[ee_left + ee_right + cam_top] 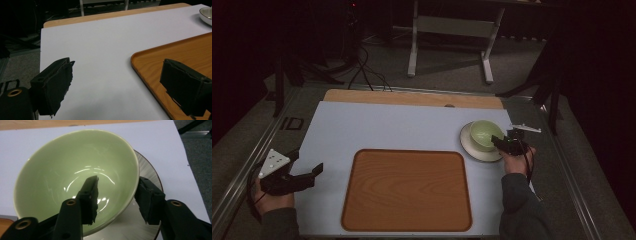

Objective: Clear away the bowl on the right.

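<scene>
Both right tongs (117, 195) jaws straddle the green bowl (62, 172) rim, part-open.

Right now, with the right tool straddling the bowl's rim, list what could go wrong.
1. The right tool has one jaw inside the green bowl and one outside, with a visible gap at the wall. A thin, glossy rim may slip as it closes.
2. The bowl sits on a plate. Lifting at one edge may tilt it, drag the plate or knock against it.
3. The tray lies close beside the plate, so a low carry may catch its raised edge.
</scene>
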`<action>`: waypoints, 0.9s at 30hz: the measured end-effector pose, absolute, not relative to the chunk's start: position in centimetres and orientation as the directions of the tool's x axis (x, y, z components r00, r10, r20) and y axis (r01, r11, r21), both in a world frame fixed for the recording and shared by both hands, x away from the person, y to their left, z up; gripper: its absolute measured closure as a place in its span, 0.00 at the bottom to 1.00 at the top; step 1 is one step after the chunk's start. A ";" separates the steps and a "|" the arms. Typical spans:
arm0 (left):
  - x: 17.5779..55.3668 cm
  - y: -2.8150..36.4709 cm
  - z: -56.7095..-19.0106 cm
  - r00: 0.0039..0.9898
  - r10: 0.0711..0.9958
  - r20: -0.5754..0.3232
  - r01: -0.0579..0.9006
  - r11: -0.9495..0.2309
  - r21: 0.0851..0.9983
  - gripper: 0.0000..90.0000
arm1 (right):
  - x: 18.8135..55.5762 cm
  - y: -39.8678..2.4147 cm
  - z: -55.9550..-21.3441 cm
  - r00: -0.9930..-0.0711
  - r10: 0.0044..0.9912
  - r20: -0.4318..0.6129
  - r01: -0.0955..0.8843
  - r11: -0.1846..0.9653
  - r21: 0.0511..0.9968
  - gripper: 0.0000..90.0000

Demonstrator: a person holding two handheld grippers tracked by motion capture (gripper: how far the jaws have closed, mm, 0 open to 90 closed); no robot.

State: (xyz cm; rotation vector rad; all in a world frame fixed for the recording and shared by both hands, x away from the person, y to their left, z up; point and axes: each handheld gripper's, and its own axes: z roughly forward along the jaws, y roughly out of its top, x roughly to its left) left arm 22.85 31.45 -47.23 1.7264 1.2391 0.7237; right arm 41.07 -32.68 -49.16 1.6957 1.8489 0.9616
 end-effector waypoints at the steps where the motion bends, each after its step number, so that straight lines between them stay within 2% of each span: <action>1: 22.8 31.5 -47.2 0.336 0.941 -0.029 0.438 -0.129 0.890 0.12 | 41.1 -32.6 -49.2 -0.142 0.982 0.127 0.672 0.001 0.741 0.60; 4: 22.8 31.4 -47.2 0.336 0.941 -0.028 0.438 -0.130 0.890 0.12 | 41.3 -32.6 -49.5 -0.140 0.983 0.122 0.690 0.008 0.724 0.63; 8: 22.8 31.4 -47.2 0.335 0.942 -0.027 0.438 -0.130 0.889 0.12 | 41.8 -33.2 -50.1 -0.095 0.967 0.238 0.721 -0.098 0.686 0.68; 9: 22.8 31.4 -47.2 0.334 0.942 -0.026 0.439 -0.132 0.889 0.12 | 41.8 -33.2 -50.1 -0.095 0.967 0.238 0.721 -0.098 0.686 0.68; 12: 22.8 31.5 -47.3 0.326 0.945 -0.026 0.443 -0.128 0.888 0.12 | 42.0 -33.1 -50.3 -0.057 0.965 0.255 0.752 -0.126 0.647 0.77; 16: 22.8 31.5 -47.3 0.322 0.946 -0.029 0.443 -0.124 0.888 0.12 | 42.3 -33.0 -50.6 -0.025 0.954 0.298 0.783 -0.167 0.599 0.79; 22: 22.8 31.6 -47.3 0.318 0.948 -0.030 0.447 -0.121 0.886 0.13 | 42.4 -32.9 -50.3 0.015 0.963 0.270 0.793 -0.176 0.584 0.92; 27: 22.8 31.6 -47.3 0.313 0.949 -0.032 0.449 -0.118 0.886 0.13 | 42.3 -32.8 -50.2 0.014 0.958 0.285 0.794 -0.184 0.580 0.92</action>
